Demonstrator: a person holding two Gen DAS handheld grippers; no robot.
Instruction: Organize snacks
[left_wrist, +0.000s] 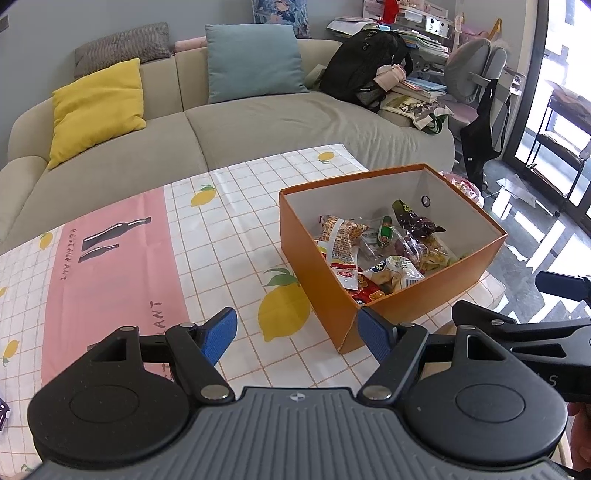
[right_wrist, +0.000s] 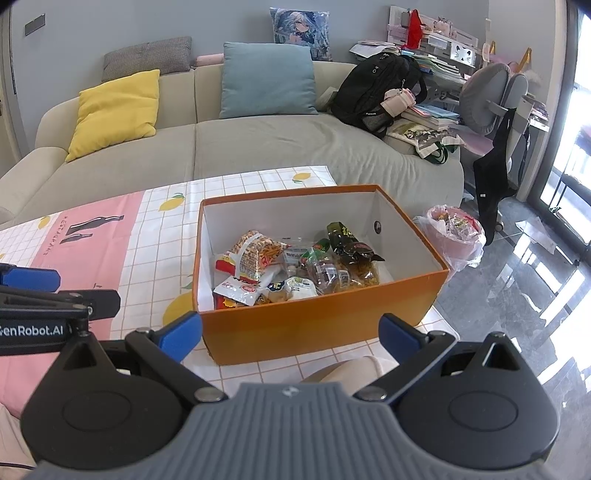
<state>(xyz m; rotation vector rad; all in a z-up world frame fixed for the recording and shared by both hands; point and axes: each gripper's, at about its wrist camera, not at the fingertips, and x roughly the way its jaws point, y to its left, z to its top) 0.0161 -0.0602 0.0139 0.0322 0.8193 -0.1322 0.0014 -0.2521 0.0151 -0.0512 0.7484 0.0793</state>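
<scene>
An orange cardboard box (left_wrist: 432, 295) (right_wrist: 317, 325) stands on the lemon-print tablecloth (left_wrist: 229, 221) (right_wrist: 162, 218), its white inside holding several snack packets (left_wrist: 373, 251) (right_wrist: 295, 266). My left gripper (left_wrist: 297, 338) hovers open just short of the box's near corner, nothing between its blue pads. Over the box's near long wall my right gripper (right_wrist: 290, 334) is open and holds nothing. The right gripper's body (left_wrist: 535, 332) shows at the right of the left wrist view, and the left gripper's body (right_wrist: 40, 306) at the left of the right wrist view.
A beige sofa (left_wrist: 258, 122) with yellow (left_wrist: 98, 110) and blue cushions runs behind the table. A black backpack (right_wrist: 376, 88) and books lie at its right end. A pink bin lined with a plastic bag (right_wrist: 456, 236) stands on the glossy floor right of the box.
</scene>
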